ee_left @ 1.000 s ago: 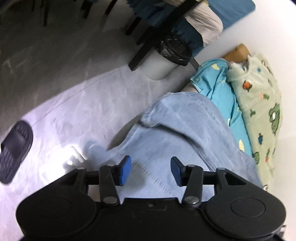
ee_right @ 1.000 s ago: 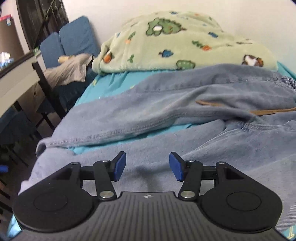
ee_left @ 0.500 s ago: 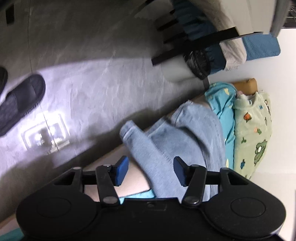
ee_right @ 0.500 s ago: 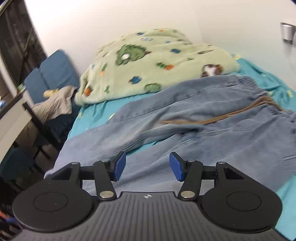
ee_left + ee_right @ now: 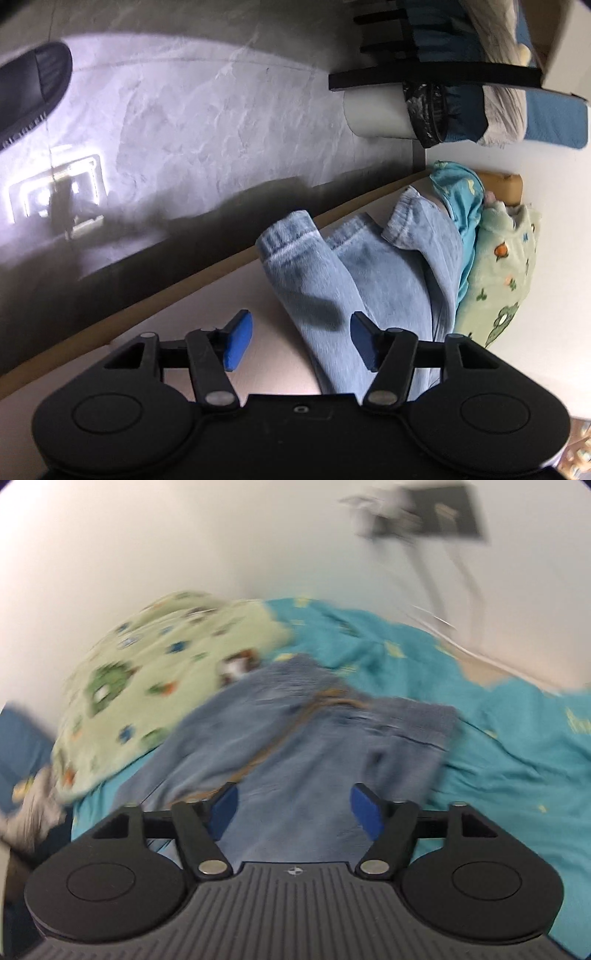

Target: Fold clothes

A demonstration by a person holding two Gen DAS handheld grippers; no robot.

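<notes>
Light blue jeans (image 5: 369, 273) lie on the bed, their two leg cuffs hanging over the bed's side edge. My left gripper (image 5: 301, 341) is open and empty, above the leg part near that edge. In the blurred right wrist view the jeans' waistband end (image 5: 314, 716), with a brown drawstring, spreads over the teal sheet (image 5: 498, 738). My right gripper (image 5: 295, 812) is open and empty, just above the denim.
A green patterned blanket (image 5: 147, 672) is heaped beside the jeans; it also shows in the left wrist view (image 5: 506, 266). A white bin with a black liner (image 5: 391, 114), a black table frame and a black slipper (image 5: 26, 88) are on the grey floor.
Both grippers have pulled back and swung. The left view now takes in the bed edge and both cuffs. The right view has turned toward the waistband and wall, blurred by motion.
</notes>
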